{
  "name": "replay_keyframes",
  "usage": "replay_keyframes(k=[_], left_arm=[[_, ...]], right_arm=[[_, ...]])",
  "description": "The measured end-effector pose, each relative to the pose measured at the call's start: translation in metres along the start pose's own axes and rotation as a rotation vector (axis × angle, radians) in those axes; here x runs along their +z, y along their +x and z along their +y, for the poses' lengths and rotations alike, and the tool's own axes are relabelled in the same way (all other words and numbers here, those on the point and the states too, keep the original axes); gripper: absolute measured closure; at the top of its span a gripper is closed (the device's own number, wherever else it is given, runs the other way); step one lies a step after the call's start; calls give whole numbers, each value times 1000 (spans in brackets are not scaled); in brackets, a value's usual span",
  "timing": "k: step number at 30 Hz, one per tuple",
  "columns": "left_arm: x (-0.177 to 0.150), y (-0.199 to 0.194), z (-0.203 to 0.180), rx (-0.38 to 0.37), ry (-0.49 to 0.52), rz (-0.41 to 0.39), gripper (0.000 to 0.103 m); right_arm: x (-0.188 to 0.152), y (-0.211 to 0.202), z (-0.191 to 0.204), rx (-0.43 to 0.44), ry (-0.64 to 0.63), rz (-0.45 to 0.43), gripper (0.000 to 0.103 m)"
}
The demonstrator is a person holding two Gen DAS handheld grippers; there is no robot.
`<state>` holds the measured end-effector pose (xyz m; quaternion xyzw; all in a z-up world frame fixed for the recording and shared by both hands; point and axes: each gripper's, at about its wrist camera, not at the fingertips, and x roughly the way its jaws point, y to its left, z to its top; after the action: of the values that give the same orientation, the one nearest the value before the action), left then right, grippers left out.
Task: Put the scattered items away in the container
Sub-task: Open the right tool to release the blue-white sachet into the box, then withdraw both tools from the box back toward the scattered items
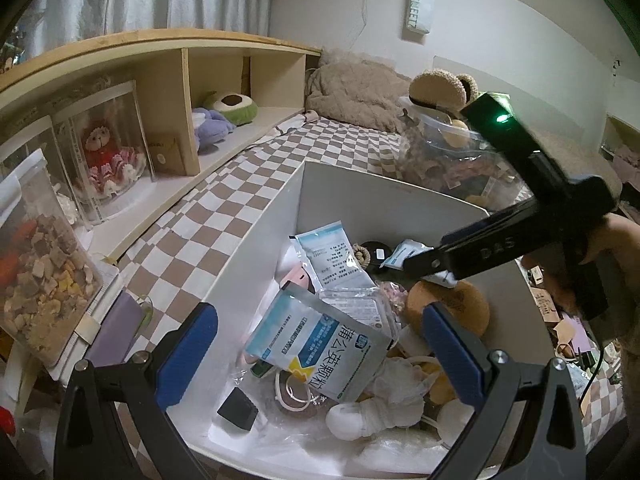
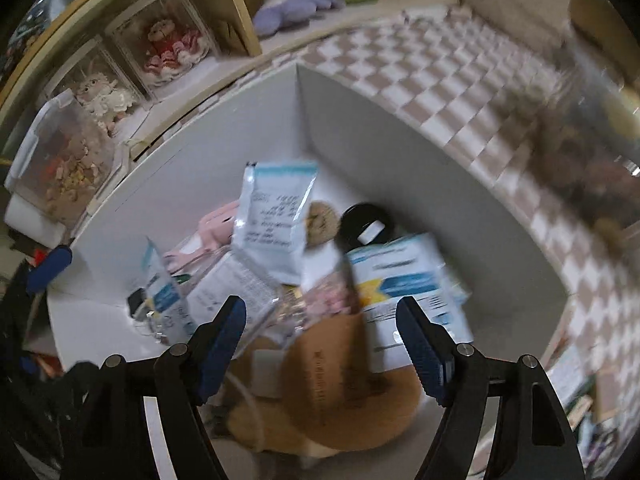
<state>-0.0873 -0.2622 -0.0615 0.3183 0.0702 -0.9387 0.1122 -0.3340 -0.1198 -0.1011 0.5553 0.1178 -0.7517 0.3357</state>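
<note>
Looking down into the white container (image 1: 256, 240) sitting on the checkered bedspread (image 1: 248, 168), we've got both grippers hanging over it. It's already pretty full: we count three blue-and-white sachets in the left wrist view, one big one (image 1: 320, 344) lying on top near the front, one (image 1: 336, 256) propped further back, and a smaller one (image 1: 404, 254) by the right gripper's tips. In the pile there's also a round cork-coloured pad (image 1: 460, 308), a black round lid (image 1: 374, 256), a small black cube (image 1: 238, 408) and some white crumpled wrapping (image 1: 384, 404).

Our left gripper (image 1: 320, 348) is low at the container's near edge, pointing in over the pile, blue fingers (image 1: 188, 356) spread wide with nothing between them. The right gripper (image 1: 416, 262) comes in from the right side, angled down into the container, a hand (image 1: 616, 248) wrapped round its handle. In its own blurry view the right gripper's fingers (image 2: 224, 340) are also spread apart, holding nothing, right above the cork pad (image 2: 340, 408).

Outside the container: a wooden shelf (image 1: 188, 80) along the left with two clear display boxes, one holding a doll in a red dress (image 1: 108, 152), plus a purple plush (image 1: 212, 124) and a green avocado plush (image 1: 232, 106). One jar of dried snacks (image 1: 40, 280) stands at front left, and a clear bin (image 1: 452, 160) stuffed with plush toys sits behind the container.
</note>
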Motion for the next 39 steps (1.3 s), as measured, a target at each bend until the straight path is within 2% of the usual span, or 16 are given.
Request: replay_keyframes(k=[2, 4, 5, 8, 11, 13, 17, 20, 22, 29, 39], left_arm=[[0, -3, 1, 0, 3, -6, 0], [0, -4, 1, 0, 5, -9, 0], [0, -5, 2, -1, 6, -11, 0], [0, -7, 2, -7, 7, -14, 0], [1, -9, 3, -9, 6, -17, 0], [1, -9, 3, -9, 5, -17, 0], [1, -10, 3, -6, 6, -17, 0], [1, -12, 4, -4, 2, -20, 0], [2, -13, 5, 1, -2, -20, 0], [3, -18, 4, -6, -10, -24, 0], [0, -21, 3, 4, -12, -13, 0]], right_arm=[[-1, 7, 2, 10, 6, 31, 29], [-1, 15, 4, 12, 5, 65, 43], [-2, 19, 4, 33, 16, 82, 44], [-4, 29, 3, 92, 53, 121, 46], [-5, 39, -3, 110, 95, 158, 46], [-1, 37, -10, 63, 126, 149, 46], [6, 27, -30, -137, 170, 115, 46], [7, 12, -35, -111, 186, 71, 47], [7, 6, -32, -138, 169, 59, 47], [5, -5, -22, -148, 154, 65, 46], [-4, -26, -29, -176, 143, 51, 46]])
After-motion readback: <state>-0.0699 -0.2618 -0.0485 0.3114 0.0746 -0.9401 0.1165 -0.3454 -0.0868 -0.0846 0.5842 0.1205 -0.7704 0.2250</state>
